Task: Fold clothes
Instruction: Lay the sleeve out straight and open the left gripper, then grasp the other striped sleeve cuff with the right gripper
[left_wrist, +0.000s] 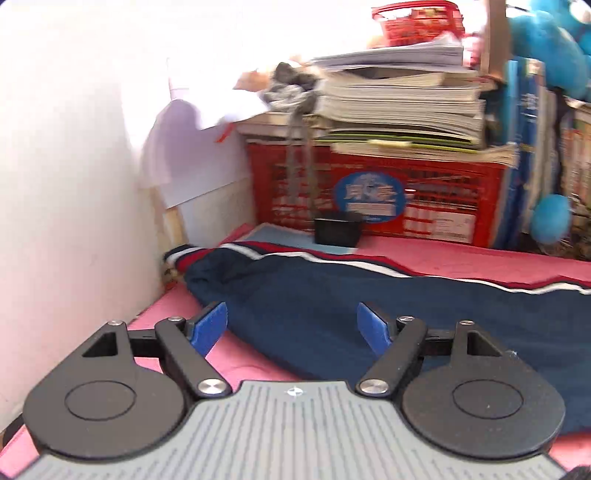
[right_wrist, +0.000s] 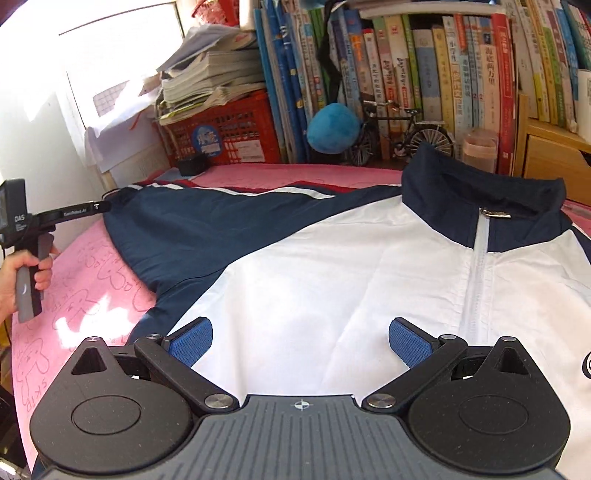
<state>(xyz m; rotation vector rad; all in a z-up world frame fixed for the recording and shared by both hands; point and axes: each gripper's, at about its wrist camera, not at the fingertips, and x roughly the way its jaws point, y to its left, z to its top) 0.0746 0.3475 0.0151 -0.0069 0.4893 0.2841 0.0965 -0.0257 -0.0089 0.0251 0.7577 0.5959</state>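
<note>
A: What is seen on the pink sheet (right_wrist: 92, 295)?

B: A navy and white jacket (right_wrist: 332, 277) is laid flat on it, front side up, zip closed. The collar (right_wrist: 480, 188) is turned toward the row of books (right_wrist: 443, 66) at the back, and one navy sleeve (right_wrist: 177, 225) is stretched out toward the white wall (left_wrist: 66, 166). Red and white stripes are seen along the sleeve's far edge.

A: How are the jaws of the left gripper (left_wrist: 291, 326) found?

B: They are spread wide, with nothing gripped. The navy sleeve is seen beneath and between them, but no blue pad is pressed on the cloth. In the right wrist view the tool is seen from the side, held by a hand (right_wrist: 22, 273) at the picture's left edge, its tip near the sleeve's end.

A: And the right gripper (right_wrist: 300, 347)?

B: Its jaws are also held wide apart, empty. It is poised over the white chest panel, left of the zip; whether the pads touch the fabric cannot be told.

A: What is placed behind the jacket?

B: A red crate (left_wrist: 369, 192) is set against the wall, with a stack of papers and booklets (left_wrist: 399, 107) piled on it and a small black box (left_wrist: 337, 230) in front of it. A blue plush ball (right_wrist: 334, 127) and a model bicycle (right_wrist: 402, 133) are seen before the books.
</note>
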